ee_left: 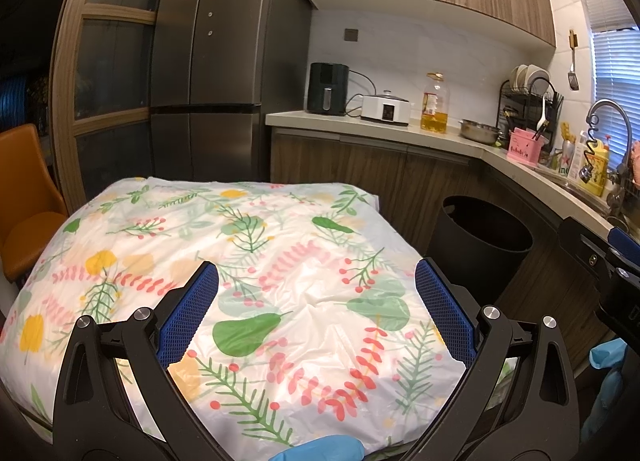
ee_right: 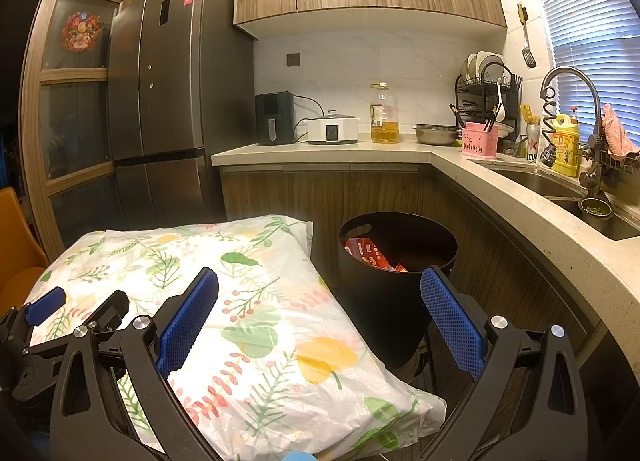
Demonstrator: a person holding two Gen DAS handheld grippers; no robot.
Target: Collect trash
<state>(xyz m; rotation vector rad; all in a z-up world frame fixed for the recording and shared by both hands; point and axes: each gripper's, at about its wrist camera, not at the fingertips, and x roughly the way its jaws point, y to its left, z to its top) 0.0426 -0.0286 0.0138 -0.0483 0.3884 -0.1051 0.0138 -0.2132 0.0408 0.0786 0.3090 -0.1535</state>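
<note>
Right wrist view: the right gripper (ee_right: 319, 293) and left gripper (ee_left: 317, 287) hover spread and empty above the floral tablecloth (ee_right: 256, 325); right of it, a black bin (ee_right: 384, 301) holds what look like red wrappers (ee_right: 366, 253).

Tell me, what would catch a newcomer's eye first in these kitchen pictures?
Probably the bright flowered tablecloth filling the foreground, with both open blue-padded grippers, left and right, hovering over it. Next, the black bin on the floor beside the table, with red wrappers inside. Behind stands a tall dark fridge.
</note>
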